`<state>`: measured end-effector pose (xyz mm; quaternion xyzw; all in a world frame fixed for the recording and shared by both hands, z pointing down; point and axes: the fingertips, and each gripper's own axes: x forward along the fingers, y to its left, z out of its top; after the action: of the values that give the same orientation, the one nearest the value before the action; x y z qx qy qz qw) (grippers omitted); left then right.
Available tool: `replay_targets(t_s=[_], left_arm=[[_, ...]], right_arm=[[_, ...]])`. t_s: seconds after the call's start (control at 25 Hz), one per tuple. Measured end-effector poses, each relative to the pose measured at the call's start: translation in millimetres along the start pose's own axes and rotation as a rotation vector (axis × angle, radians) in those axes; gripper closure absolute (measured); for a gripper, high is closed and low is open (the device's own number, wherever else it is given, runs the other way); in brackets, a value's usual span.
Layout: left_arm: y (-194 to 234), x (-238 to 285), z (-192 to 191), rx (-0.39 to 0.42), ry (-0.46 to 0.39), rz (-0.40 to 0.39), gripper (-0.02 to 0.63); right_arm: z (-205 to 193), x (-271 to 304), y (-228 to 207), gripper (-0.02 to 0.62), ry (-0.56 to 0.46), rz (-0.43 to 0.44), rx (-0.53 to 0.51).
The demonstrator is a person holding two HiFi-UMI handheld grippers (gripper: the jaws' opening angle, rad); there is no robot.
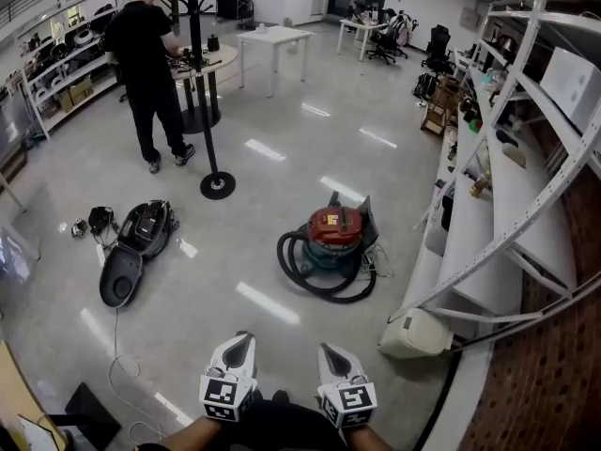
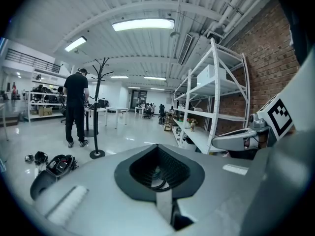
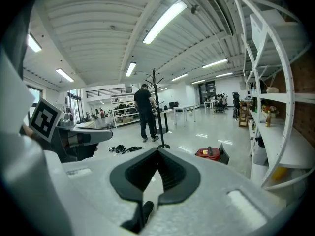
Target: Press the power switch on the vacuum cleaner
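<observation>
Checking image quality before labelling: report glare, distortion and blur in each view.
Head view: ceiling lights glare as white streaks on the glossy floor; the shelving bows from fisheye; the vacuum cleaner is sharp. Left gripper view: black vignette at the corners, the ceiling light blown out. Right gripper view: same vignette, shelving curved, vacuum cleaner small but clear.

- The glossy grey floor (image 1: 282, 111) is reflecting the ceiling lights.
- A red vacuum cleaner (image 1: 336, 229) is sitting on it, its black hose (image 1: 324, 289) coiling at its base.
- An open black bag (image 1: 141, 238) is lying well to its left.
- A coat stand (image 1: 217, 184) and a person (image 1: 146, 54) are standing farther back.
- A white container (image 1: 413, 333) is resting beside the shelving (image 1: 488, 224).
</observation>
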<state>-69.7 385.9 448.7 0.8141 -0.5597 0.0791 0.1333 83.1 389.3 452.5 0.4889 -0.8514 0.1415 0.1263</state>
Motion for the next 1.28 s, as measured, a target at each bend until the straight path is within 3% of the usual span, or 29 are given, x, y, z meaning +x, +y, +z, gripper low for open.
replay_targets(t_s=[0.24,0.48,0.76,1.08,1.28], left_arm=[[17,39,12,-0.014,0.010,-0.029,0.591],[39,91,12,0.000,0.032,-0.114,0.591],[99,154,9,-0.031,0.083,-0.133,0.591],[154,220,53,-0.040,0.065,-0.190,0.591],[172,251,65,-0.009,0.113,-0.259,0.591]], right_arm=[[15,29,-18,0.603,0.013,-0.046,0.005],[12,70,-34,0.603,0.060,-0.116,0.037],[20,147,-44,0.603,0.155,-0.142,0.032],[77,221,-62,0.603,0.162,-0.209,0.037],[112,249,-71,0.603,0.123,-0.246,0.016]])
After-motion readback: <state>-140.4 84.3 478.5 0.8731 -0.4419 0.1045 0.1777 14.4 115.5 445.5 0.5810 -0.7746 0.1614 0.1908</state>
